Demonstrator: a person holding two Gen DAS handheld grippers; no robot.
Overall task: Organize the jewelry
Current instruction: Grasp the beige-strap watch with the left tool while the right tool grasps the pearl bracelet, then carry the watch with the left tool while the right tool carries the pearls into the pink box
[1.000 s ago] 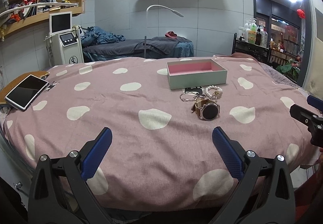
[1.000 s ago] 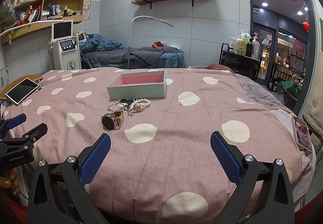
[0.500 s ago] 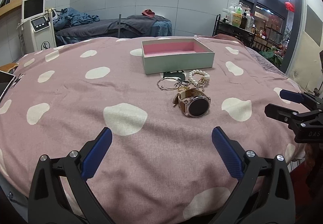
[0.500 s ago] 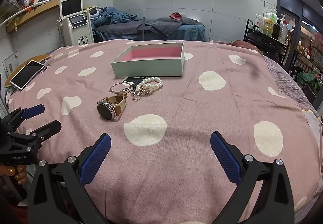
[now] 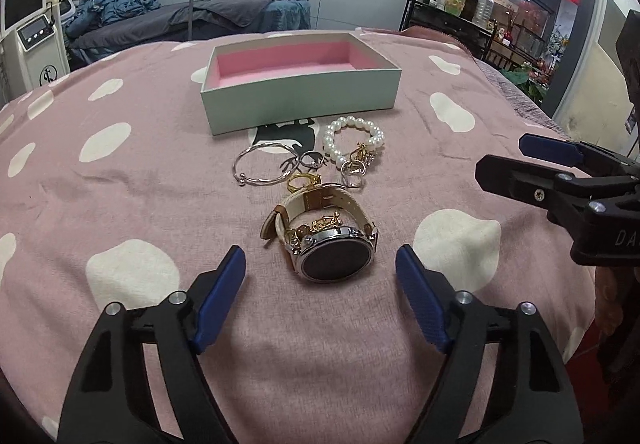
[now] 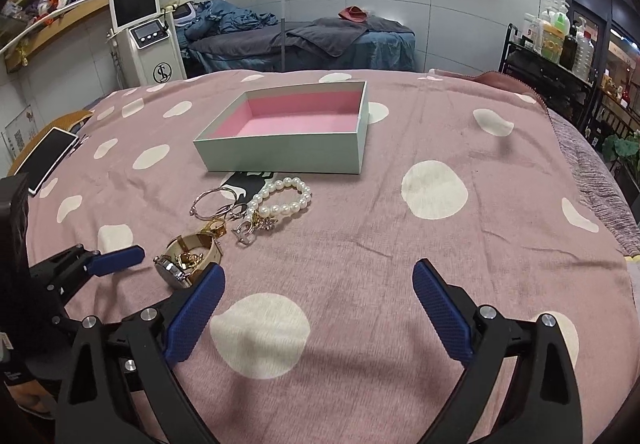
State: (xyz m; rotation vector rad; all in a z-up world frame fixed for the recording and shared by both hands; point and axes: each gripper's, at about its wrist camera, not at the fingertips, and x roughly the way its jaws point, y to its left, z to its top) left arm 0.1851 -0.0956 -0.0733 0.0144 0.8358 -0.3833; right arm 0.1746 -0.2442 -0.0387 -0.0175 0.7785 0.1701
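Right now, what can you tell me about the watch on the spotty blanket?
The watch has a round dark face in a shiny silver-looking case and a cream strap with tan lining, buckled into a loop. It rests on its side on the pink blanket, face tilted toward the left camera. Small gold pieces sit inside the strap loop, and a gold ring lies right behind it. It sits just ahead of the left gripper, untouched by either finger.
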